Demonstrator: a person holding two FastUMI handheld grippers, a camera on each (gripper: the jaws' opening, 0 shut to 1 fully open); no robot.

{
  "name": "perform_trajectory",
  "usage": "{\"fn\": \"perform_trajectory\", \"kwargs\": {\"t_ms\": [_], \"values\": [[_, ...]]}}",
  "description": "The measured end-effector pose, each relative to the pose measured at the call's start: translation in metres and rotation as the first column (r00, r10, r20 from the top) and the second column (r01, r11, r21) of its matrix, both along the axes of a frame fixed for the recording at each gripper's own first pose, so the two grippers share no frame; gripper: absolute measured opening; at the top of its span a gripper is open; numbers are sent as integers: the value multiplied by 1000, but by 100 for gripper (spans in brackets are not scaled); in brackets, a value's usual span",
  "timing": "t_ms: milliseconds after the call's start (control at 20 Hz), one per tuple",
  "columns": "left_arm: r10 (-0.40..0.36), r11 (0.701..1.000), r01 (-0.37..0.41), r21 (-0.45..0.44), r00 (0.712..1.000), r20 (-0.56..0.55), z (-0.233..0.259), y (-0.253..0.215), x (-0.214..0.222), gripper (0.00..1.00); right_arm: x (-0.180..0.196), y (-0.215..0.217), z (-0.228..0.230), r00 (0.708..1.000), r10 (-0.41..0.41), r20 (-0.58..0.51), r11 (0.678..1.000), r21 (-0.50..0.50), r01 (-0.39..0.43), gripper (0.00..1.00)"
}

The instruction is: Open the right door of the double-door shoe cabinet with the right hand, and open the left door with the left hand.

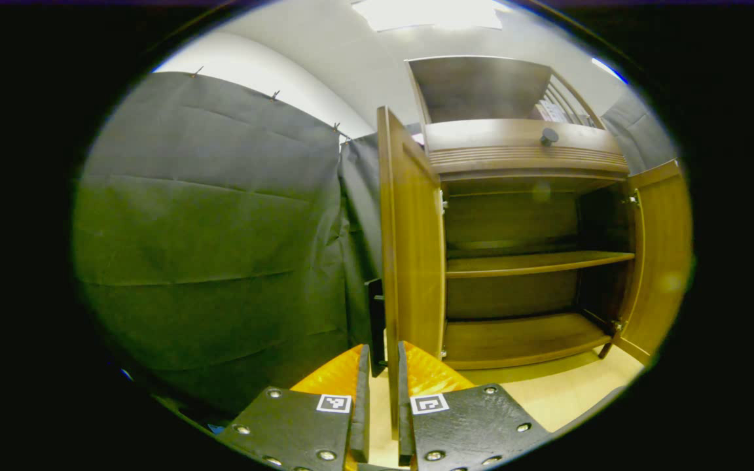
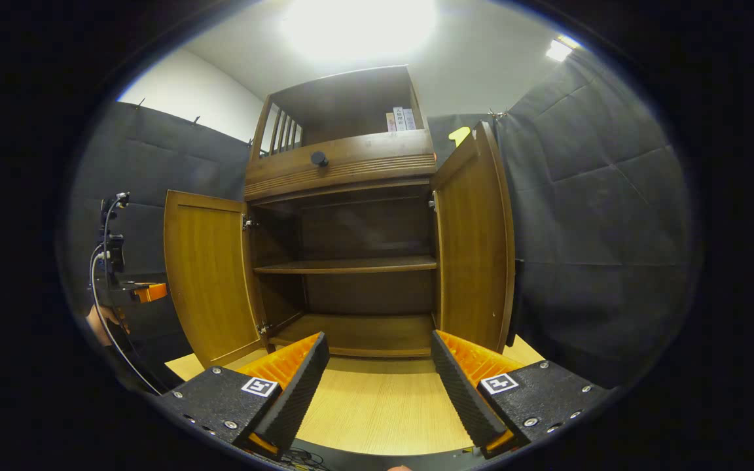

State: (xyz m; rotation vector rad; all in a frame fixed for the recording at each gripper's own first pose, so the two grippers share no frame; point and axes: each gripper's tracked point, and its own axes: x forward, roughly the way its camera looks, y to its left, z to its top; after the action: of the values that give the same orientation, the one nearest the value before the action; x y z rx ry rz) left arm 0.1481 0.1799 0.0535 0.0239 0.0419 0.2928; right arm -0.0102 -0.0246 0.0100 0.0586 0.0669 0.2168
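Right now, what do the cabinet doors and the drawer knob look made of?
Left door and right door: wood or wood veneer, with vertical grain and a semi-gloss brown finish. Drawer knob: dark and round, possibly metal or plastic; too small to tell.

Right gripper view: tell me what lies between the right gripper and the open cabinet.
Bare light wood floor and nothing else lies between the right gripper, jaws apart, and the cabinet, as the right gripper view shows.

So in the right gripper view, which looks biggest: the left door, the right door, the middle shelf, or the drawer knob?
1-2. left door and right door: too alike to rank.
3. middle shelf.
4. drawer knob.
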Motion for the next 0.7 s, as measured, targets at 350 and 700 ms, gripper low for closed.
{"fn": "perform_trajectory", "kwargs": {"t_ms": [350, 700], "values": [[-114, 993, 114, -12, 992, 47, 28, -69, -45, 22, -26, -17, 5, 1000, -26, 8, 1000, 8, 26, 94], [-232, 972, 233, -19, 971, 53, 26, -128, -91, 22, -57, -21, 6, 999, -47, 23, 999, 9, 47, 94]]}}
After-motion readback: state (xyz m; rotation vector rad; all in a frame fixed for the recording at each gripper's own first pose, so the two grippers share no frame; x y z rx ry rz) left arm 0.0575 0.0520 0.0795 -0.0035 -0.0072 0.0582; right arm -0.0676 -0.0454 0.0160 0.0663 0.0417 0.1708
